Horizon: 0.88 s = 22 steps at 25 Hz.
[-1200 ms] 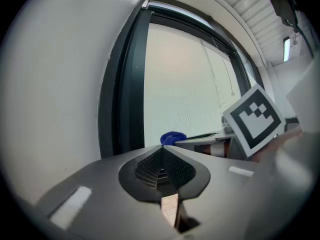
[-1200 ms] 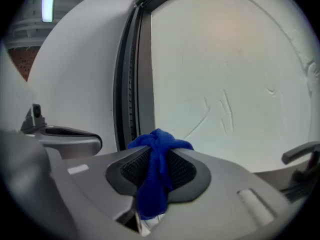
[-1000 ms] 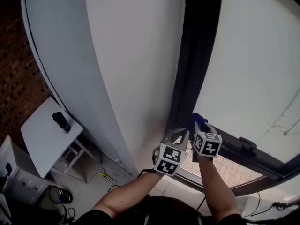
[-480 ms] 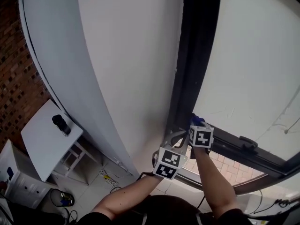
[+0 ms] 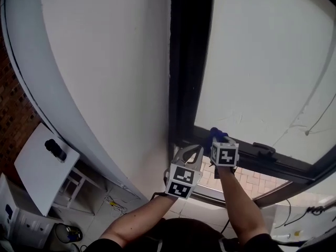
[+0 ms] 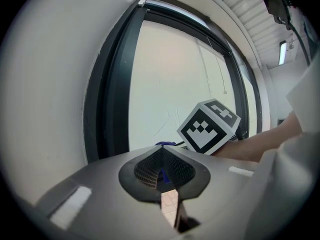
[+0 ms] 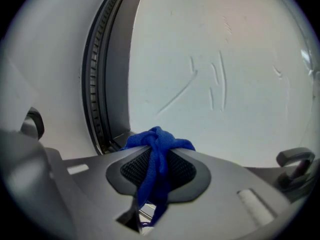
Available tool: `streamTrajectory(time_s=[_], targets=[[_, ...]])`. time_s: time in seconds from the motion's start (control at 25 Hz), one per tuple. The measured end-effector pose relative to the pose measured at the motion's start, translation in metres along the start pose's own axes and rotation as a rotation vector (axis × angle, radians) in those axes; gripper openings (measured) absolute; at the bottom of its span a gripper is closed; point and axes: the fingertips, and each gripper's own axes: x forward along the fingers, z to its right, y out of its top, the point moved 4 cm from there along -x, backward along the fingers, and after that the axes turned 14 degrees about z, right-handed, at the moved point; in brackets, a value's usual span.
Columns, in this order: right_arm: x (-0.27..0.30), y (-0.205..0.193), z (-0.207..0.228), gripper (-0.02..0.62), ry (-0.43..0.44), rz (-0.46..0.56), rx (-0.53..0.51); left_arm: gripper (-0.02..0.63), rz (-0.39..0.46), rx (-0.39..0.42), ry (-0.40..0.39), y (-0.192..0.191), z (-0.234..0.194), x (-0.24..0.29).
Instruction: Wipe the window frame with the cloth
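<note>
We grip the blue cloth (image 7: 156, 140) in the right gripper (image 7: 157, 159) at the window frame (image 5: 184, 77); left gripper (image 6: 162, 169) clenched, empty

The head camera sits high up and looks steeply down. It sees past the wall (image 5: 105, 62) and the dark frame (image 5: 186, 62) onto both arms and both claws, low in the picture. The left claw (image 5: 187, 152) has a camera just behind it. That camera looks up along the frame and the glass (image 5: 262, 62) from close by, and it also catches the right claw's cube (image 6: 207, 126). The right claw (image 5: 218, 136) has a camera that is nearer still. It faces the frame's bottom corner, with the cloth (image 7: 155, 154) right in front. All three views share the frame and glass.
</note>
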Motion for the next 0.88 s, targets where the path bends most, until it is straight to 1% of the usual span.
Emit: streamTrajectory(time_s=[0.16, 0.36, 0.44, 0.68, 0.88], targets=[[-0.013, -0.006, 0.029, 0.104, -0.031, 0.014, -0.004, -0.008, -0.008, -0.003, -0.049, -0.004, 0.021, 0.009], [-0.033, -0.013, 0.066, 0.104, -0.106, 0.016, 0.012, -0.008, -0.015, -0.016, -0.091, -0.007, 0.041, 0.019], [-0.038, -0.016, 0.078, 0.104, -0.123, 0.019, 0.020, -0.008, -0.021, -0.017, -0.106, -0.009, 0.048, 0.022], [-0.052, -0.018, 0.096, 0.104, -0.155, 0.030, 0.044, -0.008, -0.032, -0.016, -0.141, -0.013, 0.064, 0.028], [-0.057, -0.023, 0.111, 0.104, -0.182, 0.041, 0.066, -0.008, -0.034, -0.024, -0.154, -0.013, 0.070, 0.031]])
